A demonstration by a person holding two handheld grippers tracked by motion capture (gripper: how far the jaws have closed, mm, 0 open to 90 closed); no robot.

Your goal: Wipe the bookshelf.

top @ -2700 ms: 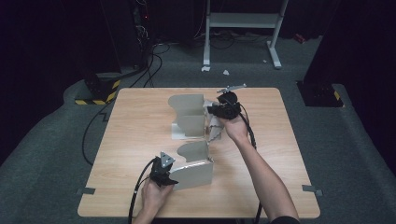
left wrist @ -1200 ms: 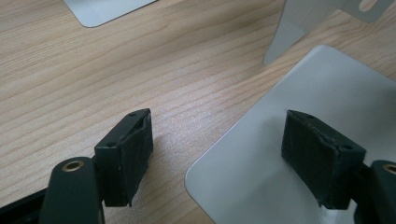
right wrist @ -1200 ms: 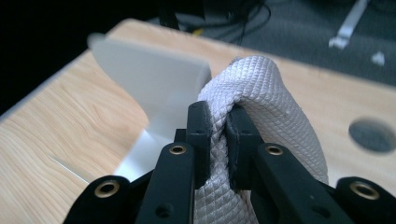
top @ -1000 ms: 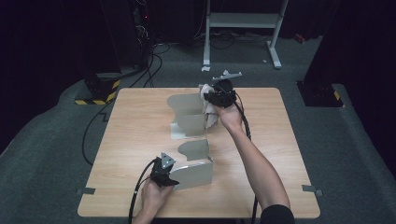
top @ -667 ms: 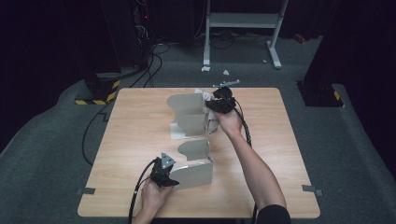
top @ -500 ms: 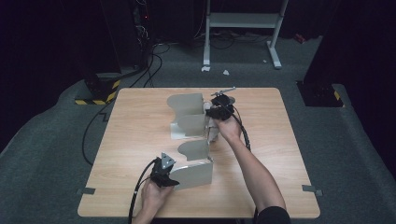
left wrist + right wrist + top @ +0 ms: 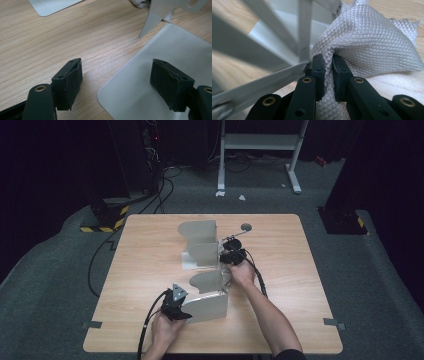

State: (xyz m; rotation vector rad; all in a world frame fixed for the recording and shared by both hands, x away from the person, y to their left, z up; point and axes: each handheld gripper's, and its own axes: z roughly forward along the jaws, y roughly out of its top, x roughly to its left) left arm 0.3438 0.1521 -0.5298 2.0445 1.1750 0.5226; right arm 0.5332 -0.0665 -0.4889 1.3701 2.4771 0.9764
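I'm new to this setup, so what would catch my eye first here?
The white quilted cloth pinched in the right tongs, beside the grey metal bookends at mid-table. Nearer the person, the left tongs stand open astride the flat base of another bookend.

I counted one tabletop [image 7: 150, 270] carrying four upright grey metal dividers: far divider [image 7: 198, 231], second divider [image 7: 202, 254], third divider [image 7: 207, 281], near divider [image 7: 209, 306]. One white quilted cloth [image 7: 372, 50] was present. I counted two hand-held grippers: left hand-held gripper [image 7: 175, 306] and right hand-held gripper [image 7: 231, 256].
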